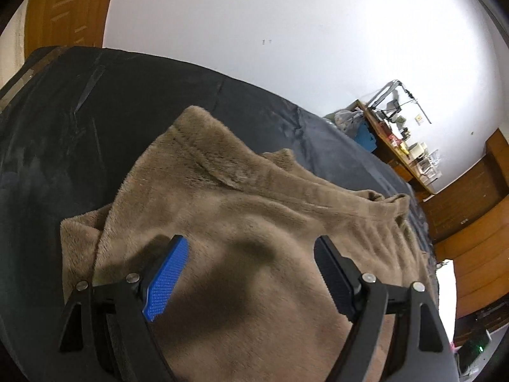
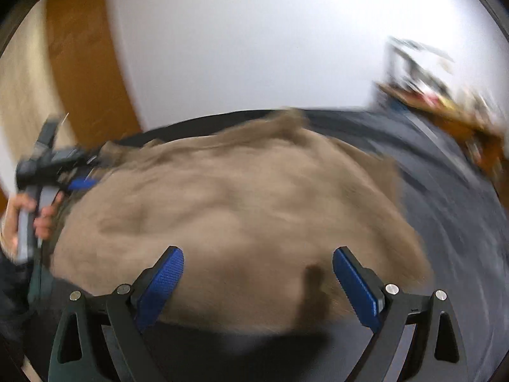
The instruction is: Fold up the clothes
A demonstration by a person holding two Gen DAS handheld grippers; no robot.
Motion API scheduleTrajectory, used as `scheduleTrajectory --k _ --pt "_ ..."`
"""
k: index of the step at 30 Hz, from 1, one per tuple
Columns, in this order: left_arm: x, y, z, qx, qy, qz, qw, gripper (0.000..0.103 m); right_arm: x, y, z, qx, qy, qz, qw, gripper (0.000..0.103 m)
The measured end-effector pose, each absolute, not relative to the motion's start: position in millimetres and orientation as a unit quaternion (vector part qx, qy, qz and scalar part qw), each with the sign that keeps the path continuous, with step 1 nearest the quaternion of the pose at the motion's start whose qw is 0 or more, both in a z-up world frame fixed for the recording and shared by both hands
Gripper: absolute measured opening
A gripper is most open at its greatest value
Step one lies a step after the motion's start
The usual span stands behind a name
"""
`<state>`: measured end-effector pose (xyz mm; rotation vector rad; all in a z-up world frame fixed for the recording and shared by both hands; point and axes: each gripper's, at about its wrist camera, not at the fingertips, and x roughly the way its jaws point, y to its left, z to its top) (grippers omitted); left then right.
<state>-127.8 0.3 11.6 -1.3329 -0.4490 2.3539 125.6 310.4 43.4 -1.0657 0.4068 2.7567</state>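
— Where's the garment?

— The tan fleece garment (image 1: 241,222) lies spread on the dark bed cover (image 1: 79,133), directly under and ahead of both of my tools. From the left wrist view I see a seam ridge running across it ahead of the fingers, and a folded corner sticking out past my left finger.

— And the left hand-held gripper (image 1: 251,273)?

— Its jaws stand wide apart just above the fleece, nothing between them, the blue pad (image 1: 167,281) clear of the cloth as far as I can tell. Its shadow falls on the fabric between the fingers.

— The right one?

— The right hand-held gripper (image 2: 258,281) is also spread wide, with only bare fleece seen between its fingers, not pinched. That view is badly smeared, so I can't tell whether the tips touch the cloth.

— Anything further out?

— Far to the left of my right tool, a hand (image 2: 22,219) grips the handle of the left tool at the garment's edge. Beyond the bed to the right stands a cluttered wooden bench (image 1: 404,159), with a white wall (image 1: 286,31) behind and a wooden door (image 1: 66,9) off to the left.
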Motion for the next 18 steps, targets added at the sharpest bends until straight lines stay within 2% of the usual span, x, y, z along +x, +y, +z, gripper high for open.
scheduleTrajectory --k 4,8,13,18 --pt "-118.4 16.7 14.9 -0.476 -0.146 0.84 0.215 0.084 164.6 380.2 34.4 -0.338 0.267 0.893 0.133 0.097" --pt "-108.7 43.7 16.4 -0.474 -0.109 0.841 0.235 0.085 177.1 417.1 25.7 -0.315 0.335 0.877 0.141 0.097" --pt "-98.9 45.8 9.0 -0.474 -0.069 0.846 0.236 0.085 158.4 423.7 11.0 -0.317 0.355 0.871 0.121 0.097" --pt "-103.8 43.4 1.0 -0.478 -0.069 0.844 0.233 0.085 138.0 413.0 7.7 -0.324 0.352 0.873 0.092 0.097"
